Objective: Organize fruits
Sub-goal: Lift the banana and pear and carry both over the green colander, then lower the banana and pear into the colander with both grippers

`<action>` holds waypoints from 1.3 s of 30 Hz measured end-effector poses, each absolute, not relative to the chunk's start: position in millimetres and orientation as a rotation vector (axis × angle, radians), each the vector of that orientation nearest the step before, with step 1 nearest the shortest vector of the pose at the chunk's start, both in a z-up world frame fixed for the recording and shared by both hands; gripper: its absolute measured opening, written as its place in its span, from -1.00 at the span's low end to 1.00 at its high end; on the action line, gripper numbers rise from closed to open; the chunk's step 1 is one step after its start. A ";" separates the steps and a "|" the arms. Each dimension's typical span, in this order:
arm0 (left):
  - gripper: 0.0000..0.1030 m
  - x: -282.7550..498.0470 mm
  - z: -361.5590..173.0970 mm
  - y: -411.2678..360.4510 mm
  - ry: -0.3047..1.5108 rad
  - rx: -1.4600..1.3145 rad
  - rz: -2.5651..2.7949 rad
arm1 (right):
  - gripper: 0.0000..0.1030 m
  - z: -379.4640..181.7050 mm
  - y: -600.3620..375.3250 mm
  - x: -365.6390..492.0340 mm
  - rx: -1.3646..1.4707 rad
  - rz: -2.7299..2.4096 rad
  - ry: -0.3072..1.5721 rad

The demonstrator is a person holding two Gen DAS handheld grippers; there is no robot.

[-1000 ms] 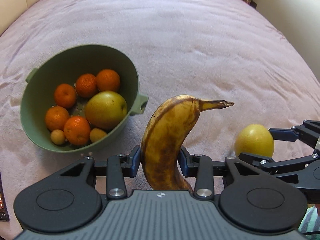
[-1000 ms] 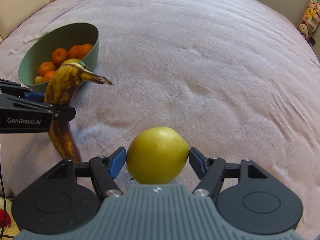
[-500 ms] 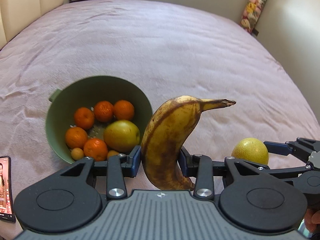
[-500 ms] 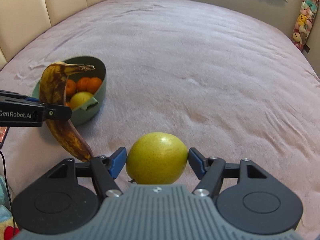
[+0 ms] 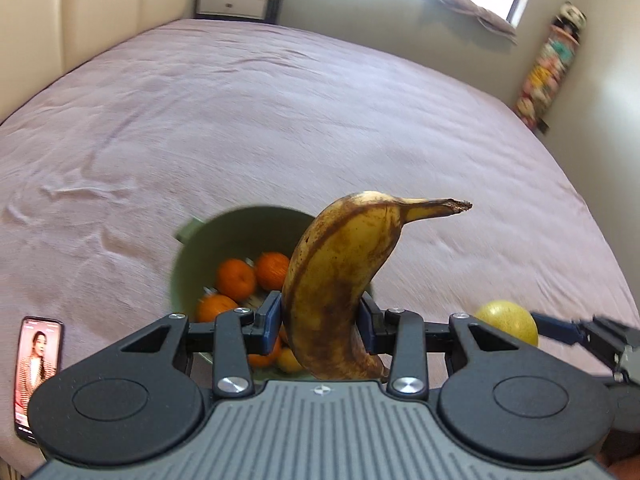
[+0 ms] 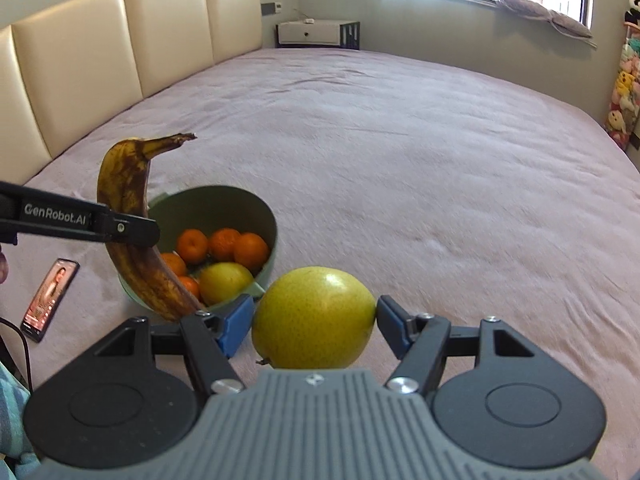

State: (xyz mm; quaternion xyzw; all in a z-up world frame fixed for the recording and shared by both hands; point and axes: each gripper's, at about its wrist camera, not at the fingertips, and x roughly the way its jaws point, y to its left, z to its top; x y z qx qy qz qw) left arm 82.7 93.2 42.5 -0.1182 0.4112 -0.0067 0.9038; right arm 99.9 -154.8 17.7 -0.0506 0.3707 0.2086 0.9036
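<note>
Banana (image 5: 336,288), clamped in the left gripper (image 5: 320,322), has risen above the bowl (image 6: 256,208) ahead. The right gripper (image 6: 314,322) lifted its pear (image 6: 314,316) too; both look ready to drop in.

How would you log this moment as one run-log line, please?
left gripper: shut on banana | right gripper: shut on pear | bowl: below

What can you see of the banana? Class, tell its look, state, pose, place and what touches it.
The banana is overripe: yellow peel heavily streaked and blotched brown, with a dark dry stem tip. It stands roughly upright, curved, stem uppermost and bent sideways. The left tongs clamp its lower middle between blue pads, holding it off the bed, in front of the green bowl. Nothing else touches it.
</note>
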 end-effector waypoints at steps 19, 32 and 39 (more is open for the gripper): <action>-0.15 120.6 -12.3 140.8 1.020 -0.345 0.132 | 0.26 0.0 -83.3 136.5 -0.245 0.638 0.745; -0.15 130.4 -36.5 146.4 1.083 -0.381 0.170 | 0.26 -24.3 -46.6 168.5 -0.375 0.711 0.783; -0.15 137.5 -47.8 142.7 1.045 -0.364 0.190 | 0.26 -28.2 -36.0 176.1 -0.416 0.732 0.779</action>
